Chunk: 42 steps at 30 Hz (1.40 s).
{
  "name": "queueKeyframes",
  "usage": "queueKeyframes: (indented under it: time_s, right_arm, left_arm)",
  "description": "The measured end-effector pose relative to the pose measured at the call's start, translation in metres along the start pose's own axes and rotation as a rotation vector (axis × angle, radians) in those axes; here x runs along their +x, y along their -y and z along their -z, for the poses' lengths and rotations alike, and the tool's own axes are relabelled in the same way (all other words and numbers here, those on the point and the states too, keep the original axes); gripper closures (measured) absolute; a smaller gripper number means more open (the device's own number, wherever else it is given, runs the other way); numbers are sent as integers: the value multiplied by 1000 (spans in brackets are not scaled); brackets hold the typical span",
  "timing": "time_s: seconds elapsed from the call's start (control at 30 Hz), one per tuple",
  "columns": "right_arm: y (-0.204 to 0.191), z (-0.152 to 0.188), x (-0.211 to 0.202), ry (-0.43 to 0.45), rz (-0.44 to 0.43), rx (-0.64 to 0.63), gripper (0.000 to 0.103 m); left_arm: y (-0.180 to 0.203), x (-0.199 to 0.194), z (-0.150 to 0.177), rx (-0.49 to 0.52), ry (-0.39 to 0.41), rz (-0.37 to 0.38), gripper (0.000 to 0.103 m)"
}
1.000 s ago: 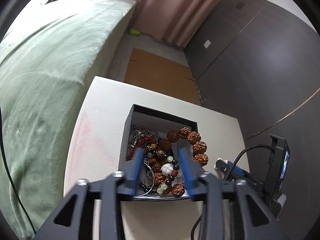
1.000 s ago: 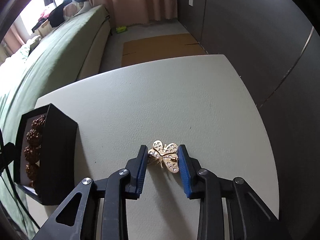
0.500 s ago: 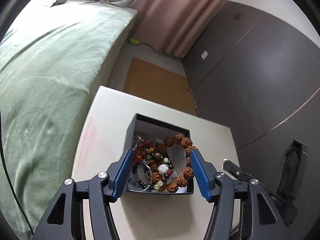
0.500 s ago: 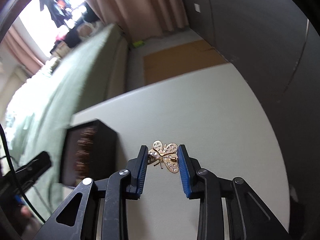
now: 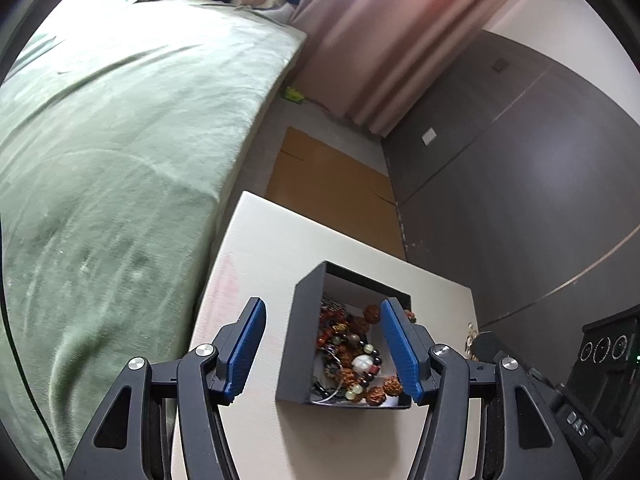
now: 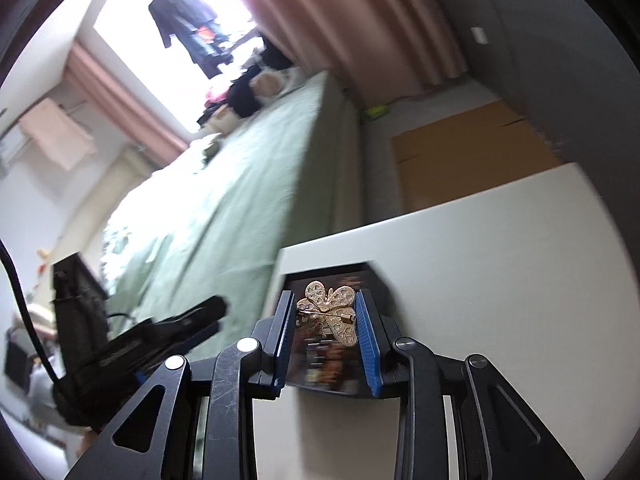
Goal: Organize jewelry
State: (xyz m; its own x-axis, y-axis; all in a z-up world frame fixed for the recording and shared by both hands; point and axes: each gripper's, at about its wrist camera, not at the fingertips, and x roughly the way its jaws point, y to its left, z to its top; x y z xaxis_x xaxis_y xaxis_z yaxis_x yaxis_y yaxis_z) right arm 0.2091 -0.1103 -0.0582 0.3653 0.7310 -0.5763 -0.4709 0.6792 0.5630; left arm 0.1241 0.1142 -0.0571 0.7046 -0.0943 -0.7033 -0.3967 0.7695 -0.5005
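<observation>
At the bottom centre of the right wrist view, the right gripper (image 6: pixel 326 320) is clamped on the gold butterfly brooch (image 6: pixel 329 312), pin side toward the lens, and what a change from a second ago: back then the brooch sat pinched low over bare table, well right of the box; now it hangs directly above the open black jewelry box (image 6: pixel 376 280). The carry looks all but done (the background is blurred, so the hand is probably moving fast). Lower centre in the left wrist view, the left gripper (image 5: pixel 322 350) has gone from nearly closed down among the beads to wide open and empty, backed off, its blue pads astride the box. The beaded bracelets (image 5: pixel 352 354) lie heaped inside. Beyond, mid-frame, stretches the white table (image 5: pixel 260 248). Release into the box should come next.
</observation>
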Motion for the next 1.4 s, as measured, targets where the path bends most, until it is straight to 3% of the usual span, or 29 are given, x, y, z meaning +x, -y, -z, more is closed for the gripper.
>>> queueKeyframes:
  time_s: [0.07,0.13,0.2,0.43,0.67,0.73,0.97,1.07,1.17,1.4]
  right_arm:
    - [-9,0,9,-25,-48,-12,71]
    - [-15,0,18,-63,-43,-24,52]
    - [-14,2,18,-58,-5,-24,44]
    - [7,9,-10,-32,81,21,39]
    - [25,7,-48,24,172,52,32]
    - [30,8,-59,40,200,57,24]
    - [38,12,-92,61,271,44,22]
    - [39,15,-104,68,298,22,8]
    - [40,20,-114,78,324,12,1]
    - [42,31,-138,96,362,-4,0]
  left_arm:
    - [-2,0,0,-9,-3,-5,42]
    - [-1,-2,1,-5,-9,-3,42]
    - [3,-4,4,9,-9,-1,42]
    - [25,-8,17,77,10,-7,42]
    - [51,-15,36,153,35,-33,19]
    - [58,-19,42,175,50,-42,16]
    - [82,-35,61,252,90,-60,9]
    - [93,-44,70,287,118,-76,2]
    - [100,-52,79,316,137,-90,1]
    - [105,-69,98,352,162,-99,1]
